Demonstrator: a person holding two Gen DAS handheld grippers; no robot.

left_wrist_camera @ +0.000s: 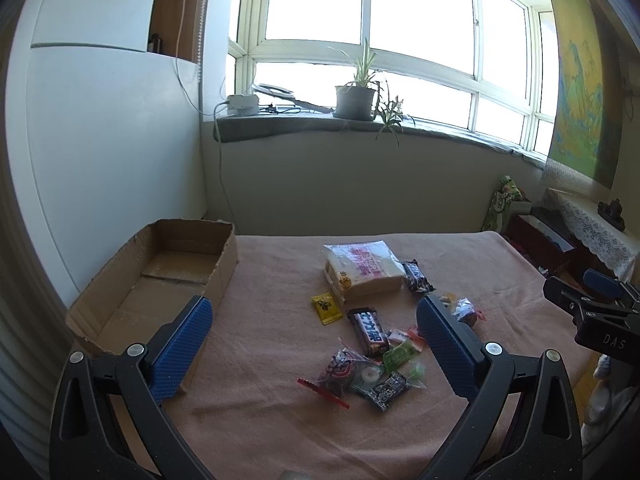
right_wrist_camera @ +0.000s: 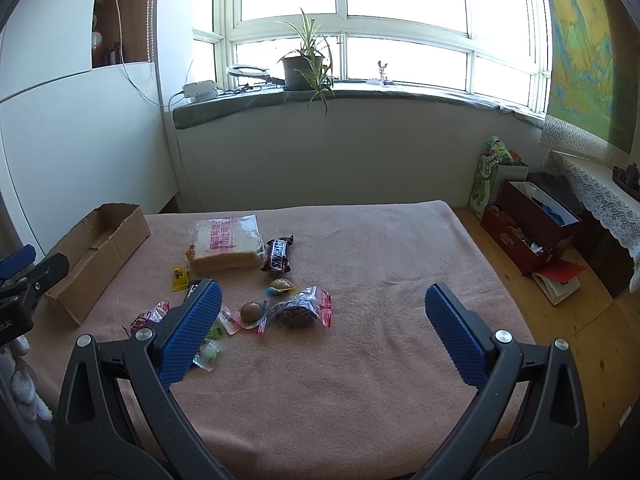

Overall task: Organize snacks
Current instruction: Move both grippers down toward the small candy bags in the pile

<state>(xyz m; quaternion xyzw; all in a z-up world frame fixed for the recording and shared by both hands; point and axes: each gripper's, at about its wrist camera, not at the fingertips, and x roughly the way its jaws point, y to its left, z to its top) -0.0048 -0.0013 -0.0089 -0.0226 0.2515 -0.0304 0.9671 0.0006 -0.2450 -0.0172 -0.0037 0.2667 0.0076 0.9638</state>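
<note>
Snacks [left_wrist_camera: 370, 332] litter pink blanket [right_wrist_camera: 360, 360] beneath sunlit window [right_wrist_camera: 400, 0].

Bare blanket [right_wrist_camera: 360, 360] lying open from 3 to 6 o'clock, snack pile [right_wrist_camera: 256, 300] crowding 10 o'clock, bread bag [right_wrist_camera: 226, 244] blocking 11 o'clock, cardboard box [left_wrist_camera: 160, 280] walling the 9 o'clock edge, both wide-open grippers hovering clear above.

Ahead of my right gripper's left finger, the brown bar wrapper [right_wrist_camera: 278, 255] beside the bagged bread reads "SNICKERS". My left view catches "DAS" in white on the black body of my right gripper [left_wrist_camera: 600, 312]. The bread bag's [right_wrist_camera: 226, 240] red print is too blurred to read.
</note>
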